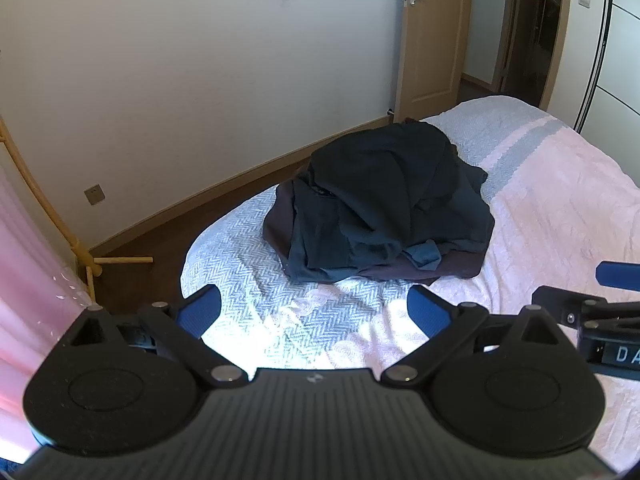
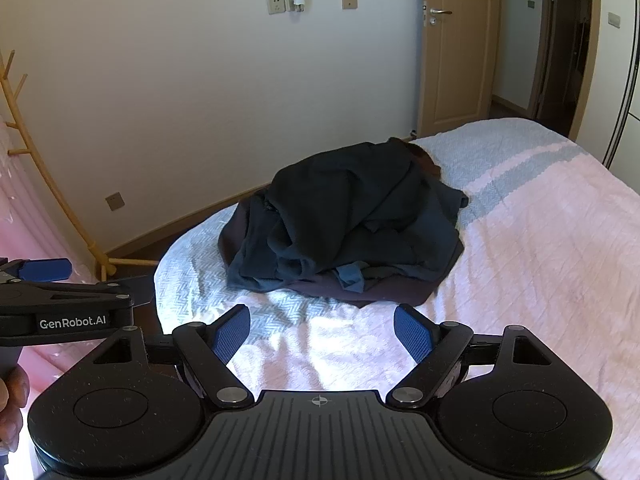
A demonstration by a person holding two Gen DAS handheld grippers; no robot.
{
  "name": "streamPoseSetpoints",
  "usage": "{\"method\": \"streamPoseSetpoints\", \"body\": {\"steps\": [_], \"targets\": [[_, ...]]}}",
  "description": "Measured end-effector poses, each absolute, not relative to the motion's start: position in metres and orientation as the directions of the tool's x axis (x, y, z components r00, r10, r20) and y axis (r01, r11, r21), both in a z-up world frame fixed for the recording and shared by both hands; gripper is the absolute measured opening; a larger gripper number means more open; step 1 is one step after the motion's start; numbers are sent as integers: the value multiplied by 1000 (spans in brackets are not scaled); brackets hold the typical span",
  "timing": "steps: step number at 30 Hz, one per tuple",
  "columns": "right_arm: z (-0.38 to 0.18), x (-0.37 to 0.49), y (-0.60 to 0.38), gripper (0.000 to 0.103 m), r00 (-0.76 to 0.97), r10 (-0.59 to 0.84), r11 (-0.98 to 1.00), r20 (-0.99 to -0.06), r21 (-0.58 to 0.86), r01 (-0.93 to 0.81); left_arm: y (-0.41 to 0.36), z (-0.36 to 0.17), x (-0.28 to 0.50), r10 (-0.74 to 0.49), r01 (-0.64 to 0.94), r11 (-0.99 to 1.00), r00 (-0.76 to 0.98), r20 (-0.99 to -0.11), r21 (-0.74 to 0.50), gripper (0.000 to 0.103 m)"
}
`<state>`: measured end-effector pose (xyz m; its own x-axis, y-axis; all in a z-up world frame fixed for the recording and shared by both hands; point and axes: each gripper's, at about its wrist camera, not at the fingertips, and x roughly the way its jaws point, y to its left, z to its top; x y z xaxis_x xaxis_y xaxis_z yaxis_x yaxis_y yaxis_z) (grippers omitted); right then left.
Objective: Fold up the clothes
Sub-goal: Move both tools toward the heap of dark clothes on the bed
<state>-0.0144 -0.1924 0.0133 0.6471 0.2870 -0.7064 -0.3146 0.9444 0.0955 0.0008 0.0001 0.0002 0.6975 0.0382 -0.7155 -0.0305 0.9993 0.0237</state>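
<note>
A crumpled pile of dark clothes lies on the bed, near its left corner; black, navy and dark maroon pieces are heaped together, also seen as the pile in the right wrist view. My left gripper hangs open over the bedspread, short of the pile, nothing between its blue pads. My right gripper is open too, just short of the pile's near edge, holding nothing. The right gripper shows at the right edge of the left view; the left gripper shows at the left of the right view.
The bed has a pink and grey-white patterned cover. A wooden rack and pink curtain stand at the left. A white wall runs behind, with a wooden door beyond. A hand is at the lower left.
</note>
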Motion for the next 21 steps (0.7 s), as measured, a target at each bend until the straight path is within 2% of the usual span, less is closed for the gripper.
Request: {"method": "streamPoseSetpoints", "body": {"steps": [21], "targets": [[11,-13,-197,82,642,302,940,-705,109,-322,-2,-2,-7,38,-42,999,687,-725,12,98]]}}
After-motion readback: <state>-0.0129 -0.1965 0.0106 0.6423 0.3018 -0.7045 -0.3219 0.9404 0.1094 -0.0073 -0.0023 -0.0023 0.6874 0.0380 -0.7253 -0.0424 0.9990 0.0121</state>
